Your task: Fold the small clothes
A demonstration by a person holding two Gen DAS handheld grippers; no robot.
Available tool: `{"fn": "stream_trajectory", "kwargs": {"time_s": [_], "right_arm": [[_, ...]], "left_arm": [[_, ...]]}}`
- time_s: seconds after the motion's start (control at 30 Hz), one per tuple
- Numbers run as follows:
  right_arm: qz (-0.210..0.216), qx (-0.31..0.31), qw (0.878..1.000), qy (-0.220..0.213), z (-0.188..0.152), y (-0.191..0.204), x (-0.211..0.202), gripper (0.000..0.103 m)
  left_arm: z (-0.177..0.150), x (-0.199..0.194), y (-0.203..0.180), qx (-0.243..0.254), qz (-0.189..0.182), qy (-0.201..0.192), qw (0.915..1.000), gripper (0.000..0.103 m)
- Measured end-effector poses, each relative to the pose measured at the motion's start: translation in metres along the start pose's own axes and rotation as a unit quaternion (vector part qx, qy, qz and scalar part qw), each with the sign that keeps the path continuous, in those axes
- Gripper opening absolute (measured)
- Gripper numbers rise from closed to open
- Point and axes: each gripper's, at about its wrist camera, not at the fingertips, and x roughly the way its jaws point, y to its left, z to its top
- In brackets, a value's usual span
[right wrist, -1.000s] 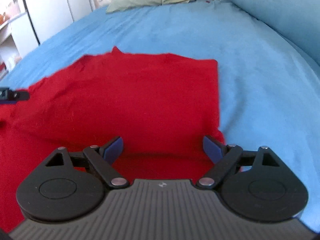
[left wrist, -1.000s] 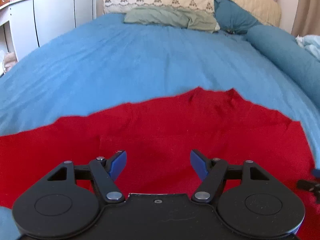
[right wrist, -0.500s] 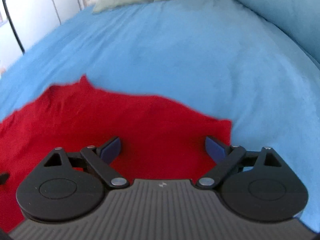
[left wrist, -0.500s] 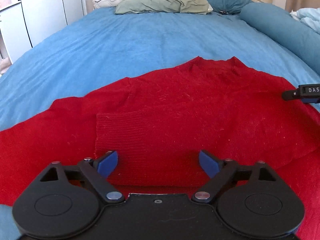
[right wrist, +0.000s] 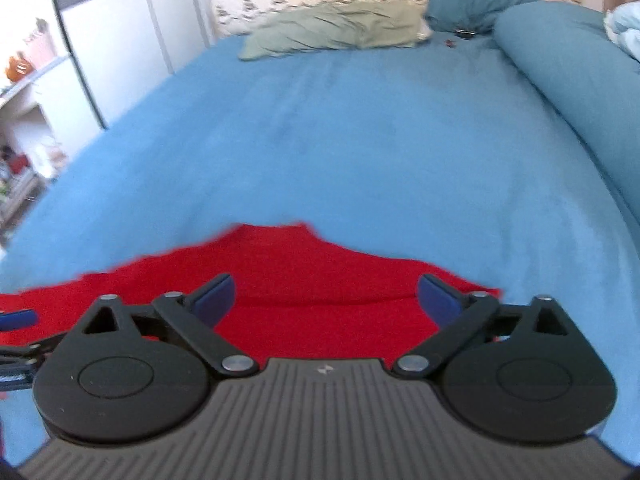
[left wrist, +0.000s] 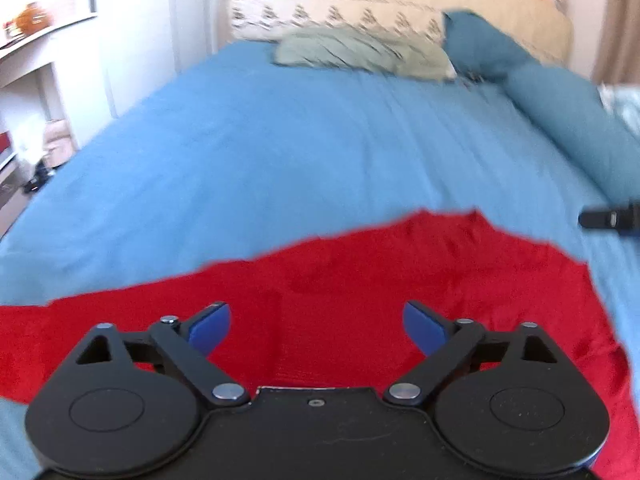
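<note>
Left gripper [left wrist: 316, 326] and right gripper [right wrist: 325, 298] hovering over red garment [left wrist: 360, 288] lying near bed [left wrist: 300, 152] front edge, jaws apart, gripping nothing.

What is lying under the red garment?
The red garment lies spread on the blue bedspread, which shows around its far edge. Whatever is beneath the cloth itself is covered and cannot be seen.

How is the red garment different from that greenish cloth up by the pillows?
The red garment is bright red and spread out at the near end, under both open grippers; the greenish cloth is pale sage and lies bunched at the far end, away from them. Both rest on the blue bedspread.
</note>
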Motion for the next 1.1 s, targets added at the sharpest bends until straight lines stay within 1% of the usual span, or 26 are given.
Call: {"fn": "stream_trajectory", "kwargs": {"time_s": [0.07,0.13,0.2,0.33,0.47,0.57,0.63,0.7,0.73,0.77,0.83,0.9,1.0,1.07,1.1], "right_arm": [[0.003,-0.014,1.0,-0.002,0.004,0.036,-0.018,0.103],[0.0,-0.027,1.0,0.007,0.005,0.072,-0.032,0.103],[0.012,-0.032,0.999,0.015,0.001,0.107,-0.04,0.103],[0.016,-0.047,0.998,0.042,-0.014,0.176,-0.046,0.103],[0.033,-0.025,0.997,0.058,-0.037,0.235,-0.042,0.103],[0.029,-0.009,0.997,0.076,-0.055,0.271,-0.031,0.103],[0.016,-0.009,0.996,0.082,-0.064,0.289,-0.02,0.103],[0.002,-0.013,0.996,0.085,-0.075,0.306,-0.014,0.103],[-0.003,-0.014,0.996,0.085,-0.079,0.312,-0.012,0.103],[-0.007,-0.014,0.996,0.084,-0.083,0.318,-0.009,0.103],[-0.01,-0.012,0.997,0.081,-0.089,0.32,-0.004,0.103],[-0.015,-0.015,0.997,0.079,-0.095,0.321,-0.002,0.103],[-0.018,-0.016,0.997,0.079,-0.098,0.319,0.003,0.103],[-0.017,-0.016,0.997,0.076,-0.101,0.317,0.005,0.103],[-0.018,-0.015,0.997,0.075,-0.101,0.316,0.007,0.103]], "left_arm": [[0.009,-0.027,0.024,-0.013,-0.004,-0.013,0.9998,0.1],[0.015,-0.048,0.049,-0.025,0.003,-0.02,0.9995,0.101],[0.017,-0.064,0.074,-0.038,0.013,-0.018,0.999,0.101],[0.011,-0.09,0.134,-0.077,0.034,-0.02,0.9962,0.101],[-0.01,-0.09,0.191,-0.107,0.064,-0.007,0.9921,0.101],[-0.034,-0.08,0.236,-0.15,0.081,0.004,0.9853,0.099],[-0.05,-0.071,0.265,-0.181,0.092,0.009,0.9791,0.093],[-0.067,-0.062,0.292,-0.214,0.102,0.018,0.9713,0.076],[-0.074,-0.054,0.304,-0.233,0.105,0.025,0.9665,0.071],[-0.081,-0.048,0.315,-0.248,0.107,0.029,0.9624,0.062],[-0.093,-0.036,0.333,-0.274,0.11,0.035,0.9548,0.057],[-0.098,-0.025,0.344,-0.284,0.119,0.035,0.9507,0.049],[-0.103,-0.014,0.355,-0.303,0.126,0.024,0.9442,0.047],[-0.101,-0.011,0.356,-0.303,0.136,0.012,0.9432,0.044],[-0.098,-0.007,0.356,-0.297,0.144,0.011,0.9441,0.032]]}}
